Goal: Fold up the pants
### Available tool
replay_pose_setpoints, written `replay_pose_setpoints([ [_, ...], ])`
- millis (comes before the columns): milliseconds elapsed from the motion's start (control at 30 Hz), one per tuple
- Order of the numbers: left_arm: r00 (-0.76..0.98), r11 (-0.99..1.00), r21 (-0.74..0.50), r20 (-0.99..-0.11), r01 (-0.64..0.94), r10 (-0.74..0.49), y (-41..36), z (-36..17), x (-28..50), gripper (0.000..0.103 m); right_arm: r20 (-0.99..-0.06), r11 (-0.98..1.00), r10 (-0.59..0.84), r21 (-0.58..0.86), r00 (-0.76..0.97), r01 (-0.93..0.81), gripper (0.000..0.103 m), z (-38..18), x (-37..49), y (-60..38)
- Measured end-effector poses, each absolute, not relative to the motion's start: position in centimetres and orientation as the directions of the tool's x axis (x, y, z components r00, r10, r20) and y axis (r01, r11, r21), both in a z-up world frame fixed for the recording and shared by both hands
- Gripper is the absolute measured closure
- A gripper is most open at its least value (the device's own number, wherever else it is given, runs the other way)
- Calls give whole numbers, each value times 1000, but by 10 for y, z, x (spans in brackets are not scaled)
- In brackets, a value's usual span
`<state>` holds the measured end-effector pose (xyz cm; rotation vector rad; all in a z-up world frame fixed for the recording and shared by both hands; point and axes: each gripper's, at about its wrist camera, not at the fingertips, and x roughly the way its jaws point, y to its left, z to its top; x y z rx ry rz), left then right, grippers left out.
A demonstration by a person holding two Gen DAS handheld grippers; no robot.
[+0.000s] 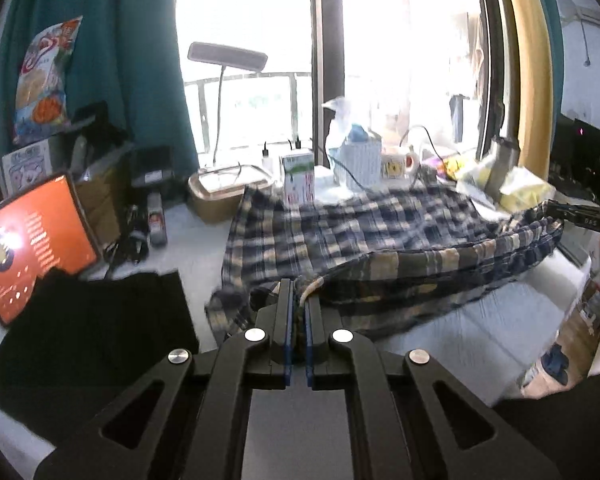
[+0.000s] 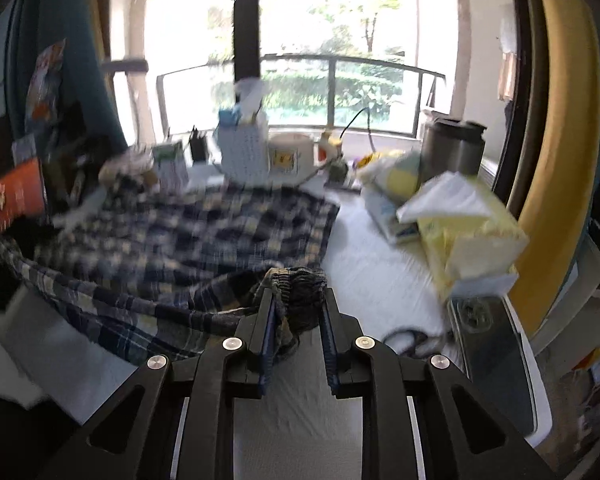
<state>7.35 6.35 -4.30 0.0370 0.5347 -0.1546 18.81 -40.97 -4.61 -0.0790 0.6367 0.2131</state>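
Note:
Blue and cream plaid pants (image 1: 360, 232) lie spread across the white tabletop (image 1: 480, 332). Their near edge is lifted and hangs between my two grippers. My left gripper (image 1: 299, 292) is shut on the fabric edge at the pants' left end. In the right wrist view the pants (image 2: 204, 232) stretch away to the left, and my right gripper (image 2: 296, 292) is closed around a bunched wad of the gathered waistband. The right gripper (image 1: 580, 214) also shows at the far right of the left wrist view, holding the other end of the raised edge.
An orange-screened tablet (image 1: 32, 240) and a black cloth (image 1: 100, 320) sit at the left. A carton (image 1: 298, 178), a white basket (image 1: 360, 160) and a mug (image 1: 396, 166) line the back by the window. A yellow tissue pack (image 2: 468, 232) and scissors (image 2: 408, 340) lie at the right.

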Motion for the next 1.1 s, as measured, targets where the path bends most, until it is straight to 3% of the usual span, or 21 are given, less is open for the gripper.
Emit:
replay_pose_setpoints([
  [267,859,987,11,-493,163,-137,66,-30,127,100,-532,986,166,91,830,-139,82,-23,238,-414],
  [700,843,981,-31,-507,190,-179,82,-19,235,100,-542,987,161,93,824,-132,82,-18,327,-407],
  [1100,709,977,-131,-673,167,-211,100,-77,344,99,-635,987,163,99,755,-130,82,-55,425,-392],
])
